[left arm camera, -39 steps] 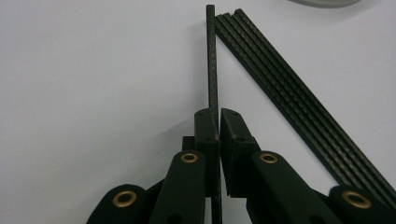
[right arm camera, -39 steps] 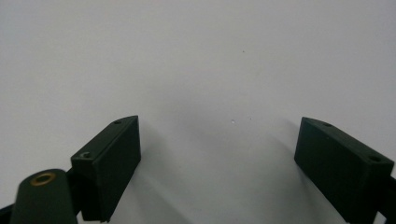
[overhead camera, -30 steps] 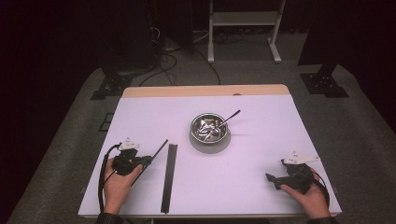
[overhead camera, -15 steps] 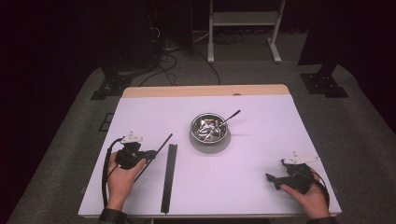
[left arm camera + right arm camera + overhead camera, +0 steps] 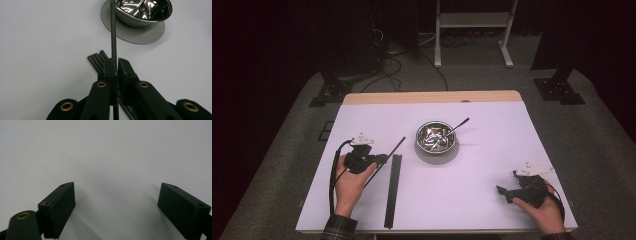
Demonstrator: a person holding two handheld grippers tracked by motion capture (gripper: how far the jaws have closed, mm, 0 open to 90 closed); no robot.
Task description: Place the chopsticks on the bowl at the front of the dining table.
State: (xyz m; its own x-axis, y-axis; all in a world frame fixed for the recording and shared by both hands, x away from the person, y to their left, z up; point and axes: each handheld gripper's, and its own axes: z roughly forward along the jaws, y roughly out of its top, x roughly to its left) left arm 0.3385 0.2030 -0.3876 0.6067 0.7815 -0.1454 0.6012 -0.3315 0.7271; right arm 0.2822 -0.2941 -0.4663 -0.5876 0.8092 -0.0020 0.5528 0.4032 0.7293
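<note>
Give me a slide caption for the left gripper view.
Left gripper clamps one thin black rod above the remaining rods, pointing toward the steel bowl.

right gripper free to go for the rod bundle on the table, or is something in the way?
Probably yes. The right gripper is open and empty, with bare table between it and the rod bundle. The left gripper, shut on one rod, sits beside the bundle's far end.
</note>
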